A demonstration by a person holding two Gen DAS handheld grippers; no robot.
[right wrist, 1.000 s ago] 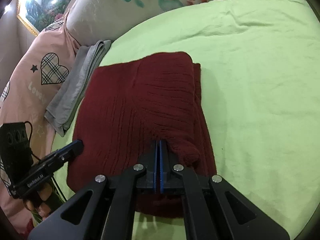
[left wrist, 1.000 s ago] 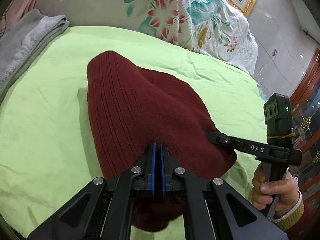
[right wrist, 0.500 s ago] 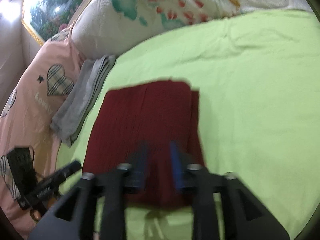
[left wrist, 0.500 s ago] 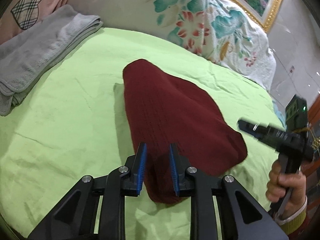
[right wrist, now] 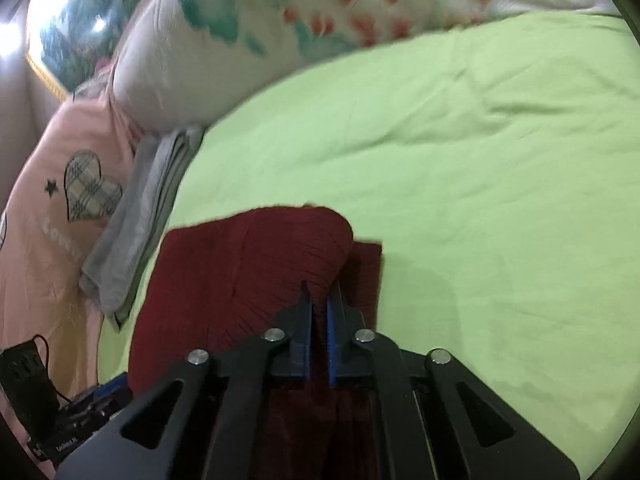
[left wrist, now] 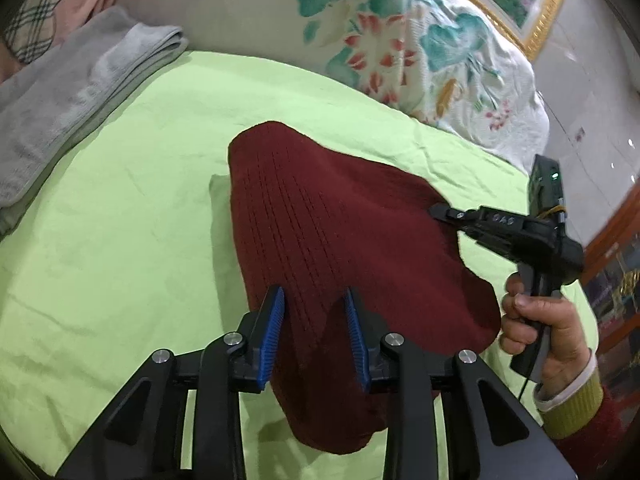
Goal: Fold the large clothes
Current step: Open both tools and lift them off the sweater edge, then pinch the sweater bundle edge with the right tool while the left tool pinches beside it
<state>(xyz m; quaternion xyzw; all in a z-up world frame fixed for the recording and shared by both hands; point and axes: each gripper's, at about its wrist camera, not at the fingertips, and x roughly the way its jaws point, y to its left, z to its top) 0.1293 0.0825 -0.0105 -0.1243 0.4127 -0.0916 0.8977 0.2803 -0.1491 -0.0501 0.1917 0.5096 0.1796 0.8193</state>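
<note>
Sweater (left wrist: pixel 340 240) lies folded on the bed (left wrist: pixel 120 208); my left hand-held gripper (left wrist: pixel 316 334) has released it, blue pads spread, while the right hand-held gripper (right wrist: pixel 319 336), nearly closed, pinches the near fold, suggesting another adjustment.

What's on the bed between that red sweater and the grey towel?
Only bare green sheet lies between the sweater and the towel, seen in the left wrist view.

Maroon ribbed sweater (left wrist: pixel 328 240) – lime sheet (left wrist: pixel 120 208) – seemingly grey towel (left wrist: pixel 68 88).
</note>
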